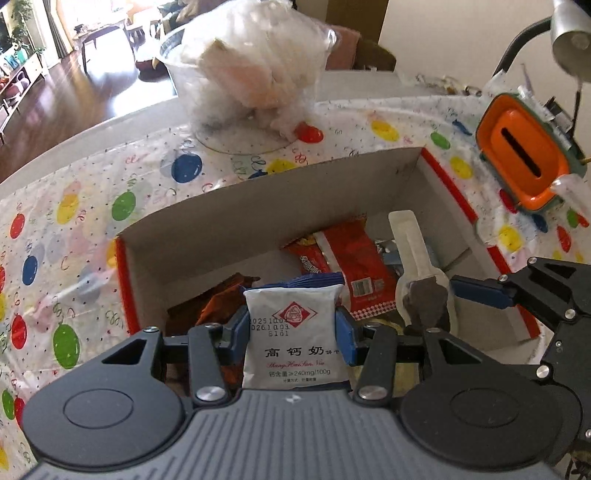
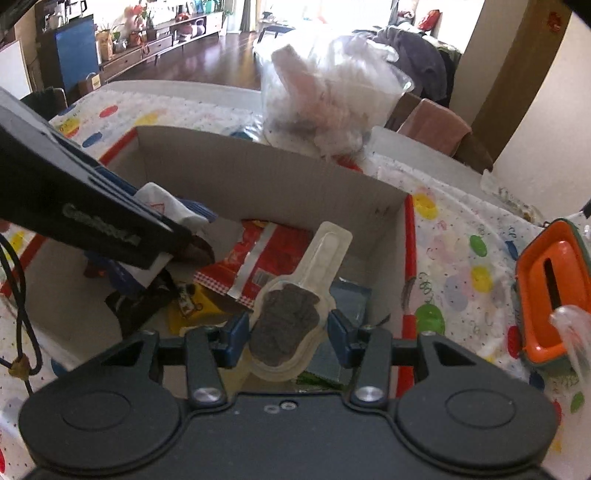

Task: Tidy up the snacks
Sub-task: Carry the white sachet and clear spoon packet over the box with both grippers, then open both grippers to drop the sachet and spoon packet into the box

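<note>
A cardboard box [image 1: 280, 195] with red edges stands on the table; it also shows in the right wrist view [image 2: 258, 173]. Red snack packets [image 1: 358, 258] and other wrappers lie inside it. My left gripper [image 1: 291, 332] is shut on a white biscuit packet [image 1: 291, 332] with a red diamond logo, held over the box. My right gripper [image 2: 288, 332] is shut on a clear spoon-shaped pack [image 2: 291, 317] with a dark snack in it, also over the box. That pack shows in the left wrist view [image 1: 421, 280]. The left gripper shows at the left of the right wrist view [image 2: 92, 218].
A clear plastic tub [image 1: 255, 62] stuffed with bags stands behind the box. An orange and green container [image 1: 524, 155] with a slot sits at the right. A lamp head [image 1: 569, 33] hangs at the top right. A dotted tablecloth [image 1: 74, 206] covers the table.
</note>
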